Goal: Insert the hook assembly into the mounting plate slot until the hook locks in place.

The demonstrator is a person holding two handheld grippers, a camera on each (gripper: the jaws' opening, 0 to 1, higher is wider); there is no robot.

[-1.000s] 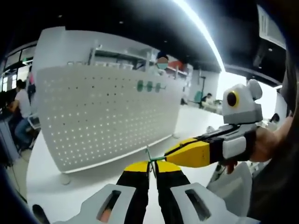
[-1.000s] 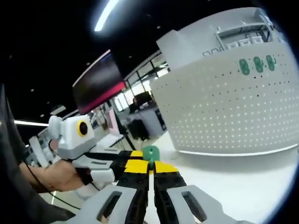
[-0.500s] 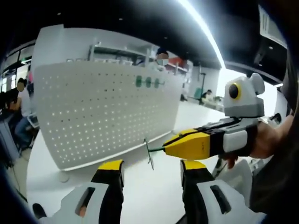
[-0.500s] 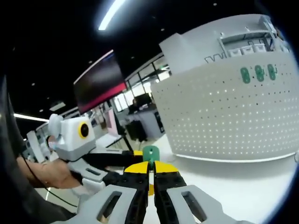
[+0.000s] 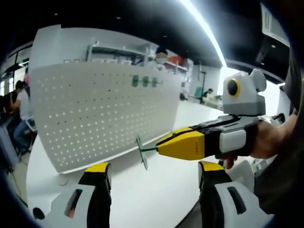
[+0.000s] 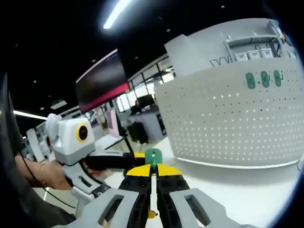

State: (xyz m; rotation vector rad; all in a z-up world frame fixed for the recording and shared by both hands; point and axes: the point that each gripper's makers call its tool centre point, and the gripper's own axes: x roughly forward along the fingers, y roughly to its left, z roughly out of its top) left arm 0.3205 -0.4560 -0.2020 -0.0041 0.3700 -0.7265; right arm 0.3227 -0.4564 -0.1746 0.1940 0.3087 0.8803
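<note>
The right gripper (image 6: 152, 172) clamps the green hook assembly (image 5: 141, 152); the left gripper (image 5: 154, 178) gapes empty, pegboard (image 5: 99, 114) ahead.

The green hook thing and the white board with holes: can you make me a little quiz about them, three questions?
1. True or false: the left gripper is clamped on the green hook.
2. Which gripper holds the green hook? A) the right gripper B) the left gripper C) neither
3. Fill in the gap: near the top of the white pegboard sit three small ____ pieces.

Key:
1. False: its jaws stand wide apart, and the hook is beyond them.
2. A: the right gripper's yellow jaws are shut on its stem.
3. Green.
</note>
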